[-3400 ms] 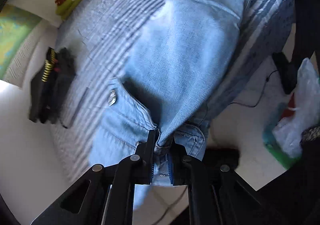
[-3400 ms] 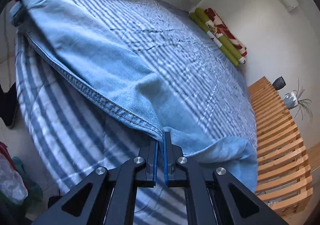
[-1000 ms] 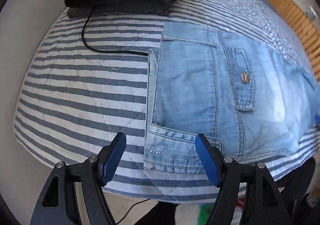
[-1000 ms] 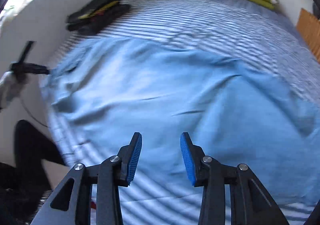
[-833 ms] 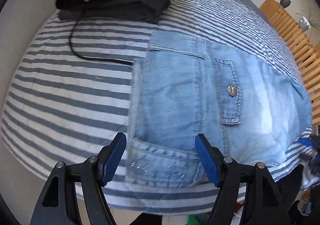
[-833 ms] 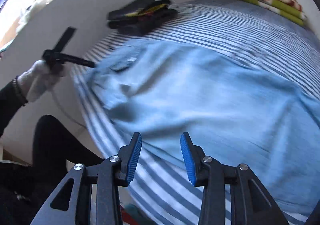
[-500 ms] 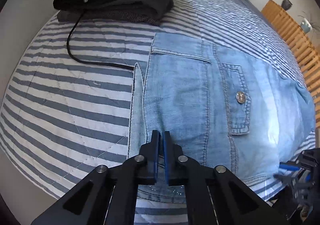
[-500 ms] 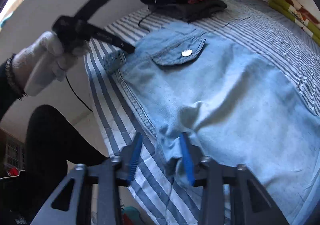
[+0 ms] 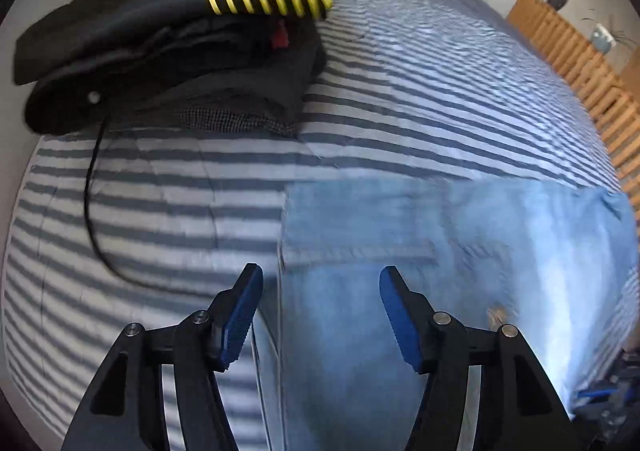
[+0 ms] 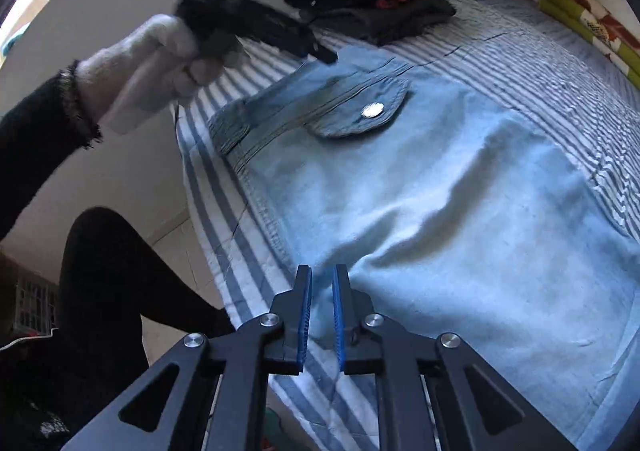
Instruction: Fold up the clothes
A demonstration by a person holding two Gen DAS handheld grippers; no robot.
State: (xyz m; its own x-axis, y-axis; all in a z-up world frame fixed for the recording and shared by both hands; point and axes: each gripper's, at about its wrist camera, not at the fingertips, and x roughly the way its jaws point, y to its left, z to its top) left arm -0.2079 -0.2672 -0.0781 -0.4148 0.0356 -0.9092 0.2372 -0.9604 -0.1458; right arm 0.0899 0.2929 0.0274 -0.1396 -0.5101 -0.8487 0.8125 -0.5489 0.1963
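Your left hand-held gripper (image 9: 320,307) has just been opening; its jaws stand wide apart above the near left part of the denim garment (image 9: 440,251), pressing on nothing. Your right hand-held gripper (image 10: 322,315) is nearly closed, its jaws having parted a shade just now, and blue denim shows in the narrow gap between the pads; whether they truly pinch that fabric I cannot tell for sure, though it looks like a grip on the near hem.

The denim garment (image 10: 460,191) lies spread fairly flat along the near edge of the bed (image 10: 520,35), pocket flap and metal button (image 10: 372,109) facing up toward the left corner. Beyond it, at the far left corner of the bed, sits a stack of dark folded clothes (image 9: 168,35), with a black cable (image 9: 90,203) trailing down the striped cover.

So you have some items already folded and stacked. This garment appears laid out but not yet folded.
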